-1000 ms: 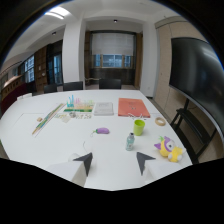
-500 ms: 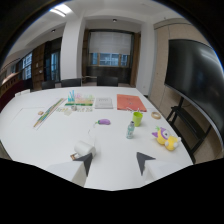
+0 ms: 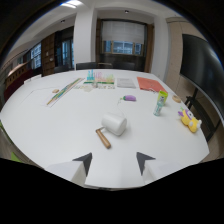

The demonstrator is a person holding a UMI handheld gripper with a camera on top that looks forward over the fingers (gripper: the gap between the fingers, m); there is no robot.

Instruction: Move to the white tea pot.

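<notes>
The white tea pot (image 3: 114,123) lies on the white table (image 3: 45,125), its brown wooden handle (image 3: 103,137) pointing back toward me. It sits just ahead of my gripper (image 3: 114,161), in line with the gap between the two dark fingertips (image 3: 85,161). The gripper is open and holds nothing; a short stretch of bare table separates the fingers from the pot.
Beyond the pot lie a purple object (image 3: 129,98), a green bottle (image 3: 160,102), a yellow toy (image 3: 190,120), an orange mat (image 3: 150,83), a grey sheet (image 3: 125,82) and a long stick (image 3: 65,91). A dark screen (image 3: 205,65) hangs at the right wall.
The gripper has swung left and closer: the tea pot, beside the left finger half a second ago, now sits centred just ahead of both fingers and looks larger.
</notes>
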